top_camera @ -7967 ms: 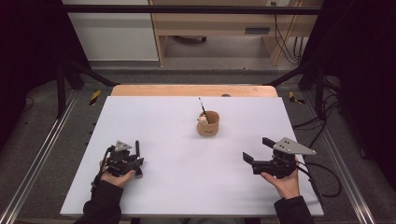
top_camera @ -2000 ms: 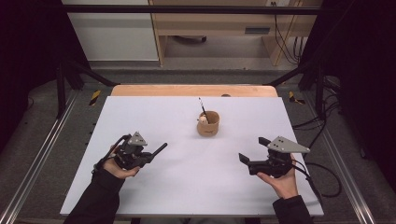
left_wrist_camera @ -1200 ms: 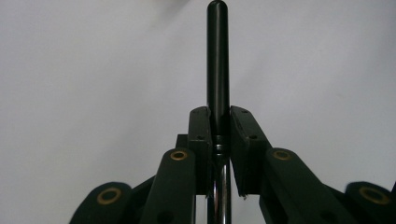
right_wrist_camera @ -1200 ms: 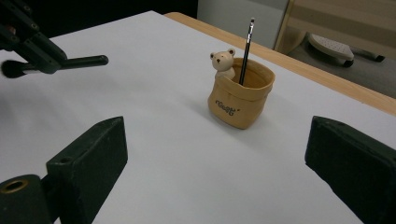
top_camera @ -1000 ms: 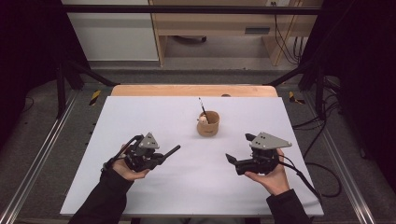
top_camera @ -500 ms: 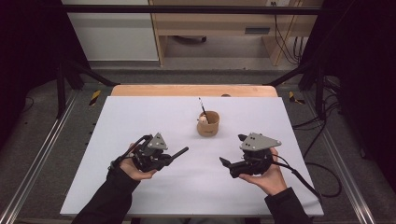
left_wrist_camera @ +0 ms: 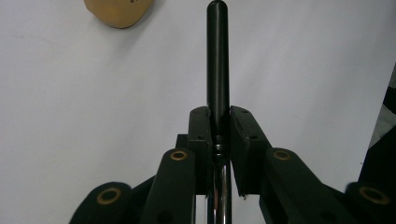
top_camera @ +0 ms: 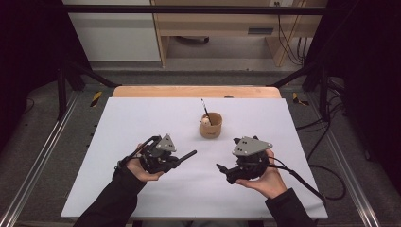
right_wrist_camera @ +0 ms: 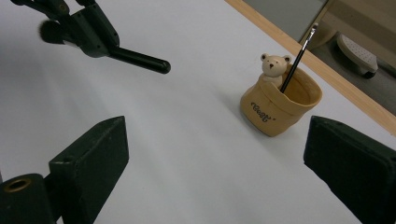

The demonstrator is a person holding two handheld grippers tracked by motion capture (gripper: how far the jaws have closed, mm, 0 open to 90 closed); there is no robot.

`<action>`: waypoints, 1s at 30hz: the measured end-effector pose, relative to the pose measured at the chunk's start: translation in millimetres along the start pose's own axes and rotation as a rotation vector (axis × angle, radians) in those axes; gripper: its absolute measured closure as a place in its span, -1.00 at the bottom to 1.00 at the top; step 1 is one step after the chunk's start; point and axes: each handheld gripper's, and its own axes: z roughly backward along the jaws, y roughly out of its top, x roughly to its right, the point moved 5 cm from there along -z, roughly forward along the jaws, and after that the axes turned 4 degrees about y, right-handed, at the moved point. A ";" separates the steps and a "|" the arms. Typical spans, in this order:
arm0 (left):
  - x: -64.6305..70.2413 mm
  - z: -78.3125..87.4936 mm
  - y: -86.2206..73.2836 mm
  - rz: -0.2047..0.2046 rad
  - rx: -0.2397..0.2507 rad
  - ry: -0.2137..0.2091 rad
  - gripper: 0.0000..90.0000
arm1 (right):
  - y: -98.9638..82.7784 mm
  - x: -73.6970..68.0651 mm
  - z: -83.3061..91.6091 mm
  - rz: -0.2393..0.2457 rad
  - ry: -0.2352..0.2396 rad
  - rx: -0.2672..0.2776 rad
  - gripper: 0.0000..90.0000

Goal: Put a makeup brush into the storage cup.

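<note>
**A:** What is the left gripper doing?

**B:** Its jaws are clamped on a black pen. In the left gripper view the pen runs straight out between the two pads, rounded end forward. In the high view the pen sticks out toward the middle of the white worktop, and its tip hangs over bare surface, touching nothing.

**A:** And the right gripper?

**B:** Its jaws stand wide apart with nothing between them. The person's right hand holds it near the front edge of the worktop, right of centre.

**A:** Where is the holder?

**B:** The tan cup stands upright a little right of the worktop's centre, nearer the back edge than either gripper. In the right gripper view it has a small bear figure at its rim and a thin brush leaning inside.

**A:** How close is the pen to it?

**B:** Near, but clearly apart; the pen's tip lies to the cup's front left.
</note>
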 end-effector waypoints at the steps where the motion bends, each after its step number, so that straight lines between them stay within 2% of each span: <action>1: 0.5 -0.4 0.9 -0.005 0.000 -0.004 0.75 | 0.7 -0.9 -0.6 0.008 0.002 -0.005 -0.84; 14: 6.3 -5.7 8.5 -0.040 -0.003 -0.061 0.75 | 4.7 -10.9 -4.5 0.075 0.023 -0.064 -0.81; 25: 11.2 -9.8 13.2 -0.071 -0.019 -0.086 0.75 | 6.9 -18.2 -6.9 0.112 0.041 -0.099 -0.78; 30: 12.9 -12.7 14.8 -0.082 -0.027 -0.102 0.75 | 9.0 -22.6 -8.9 0.149 0.052 -0.118 -0.77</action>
